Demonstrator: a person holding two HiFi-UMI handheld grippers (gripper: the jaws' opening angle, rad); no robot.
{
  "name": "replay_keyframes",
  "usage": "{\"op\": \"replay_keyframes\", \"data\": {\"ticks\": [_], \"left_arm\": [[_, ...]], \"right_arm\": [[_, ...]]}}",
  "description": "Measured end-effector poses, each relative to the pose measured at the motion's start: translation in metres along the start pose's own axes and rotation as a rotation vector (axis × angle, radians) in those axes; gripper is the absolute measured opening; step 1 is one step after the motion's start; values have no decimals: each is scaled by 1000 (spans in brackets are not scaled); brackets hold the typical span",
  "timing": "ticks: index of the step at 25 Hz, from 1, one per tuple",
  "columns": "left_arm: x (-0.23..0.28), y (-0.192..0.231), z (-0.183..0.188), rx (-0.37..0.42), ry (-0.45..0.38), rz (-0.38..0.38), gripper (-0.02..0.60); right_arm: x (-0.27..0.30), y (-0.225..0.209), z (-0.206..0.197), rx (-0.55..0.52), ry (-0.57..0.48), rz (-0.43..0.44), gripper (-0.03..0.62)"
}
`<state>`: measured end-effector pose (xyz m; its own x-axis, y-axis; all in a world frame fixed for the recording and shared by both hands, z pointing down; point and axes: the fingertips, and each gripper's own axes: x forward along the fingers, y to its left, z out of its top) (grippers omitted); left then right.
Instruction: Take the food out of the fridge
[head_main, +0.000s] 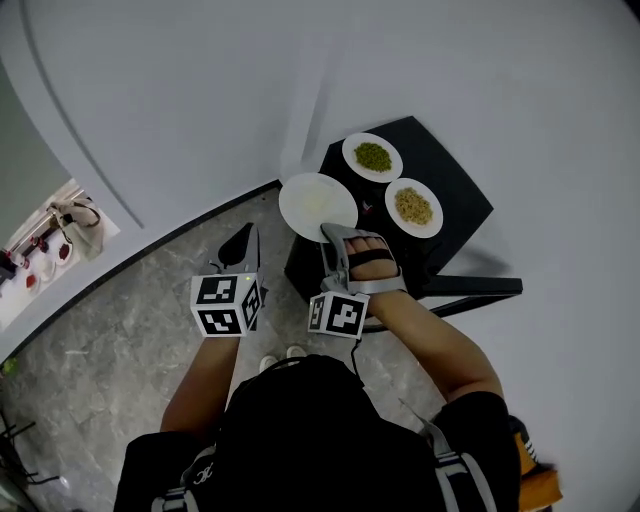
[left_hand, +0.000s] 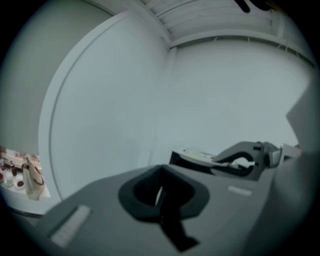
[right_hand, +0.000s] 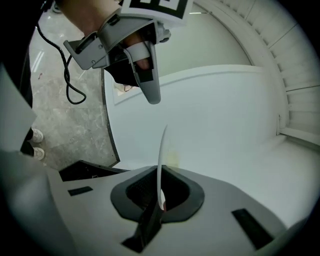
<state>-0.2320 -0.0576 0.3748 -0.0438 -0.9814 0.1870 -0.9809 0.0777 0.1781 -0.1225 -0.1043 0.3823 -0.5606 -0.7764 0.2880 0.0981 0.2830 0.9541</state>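
Note:
My right gripper (head_main: 332, 232) is shut on the near rim of a white plate (head_main: 318, 206), held out level above the left edge of a small black table (head_main: 455, 190). The plate looks bare apart from a faint pale smear. In the right gripper view the plate (right_hand: 161, 160) shows edge-on between the pads of my right gripper (right_hand: 159, 202). Two more white plates rest on the table, one with green food (head_main: 372, 157) and one with yellowish food (head_main: 414, 206). My left gripper (head_main: 243, 235) hangs to the left of the plate, shut and empty, its jaws together (left_hand: 161, 197).
A white wall (head_main: 200, 90) with a curved seam rises behind the table, which stands in its corner. Grey marbled floor (head_main: 120, 330) lies below. At the far left a bag and small red and white items (head_main: 60, 235) sit on a pale surface.

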Motion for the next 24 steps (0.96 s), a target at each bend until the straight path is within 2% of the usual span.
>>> {"op": "replay_keyframes", "data": {"ticks": [5,15,24], "left_arm": [[5,-10,4,47,23,-30,2],[7,-14,-1,108,40,-47,2],[14,-14,-8,108,50,-74,2]], "right_arm": [[-2,-8,-12,14,27,-7,14],[-2,10,-15,-15,61,29,14],[5,14,-17,-15,77,27,14]]}}
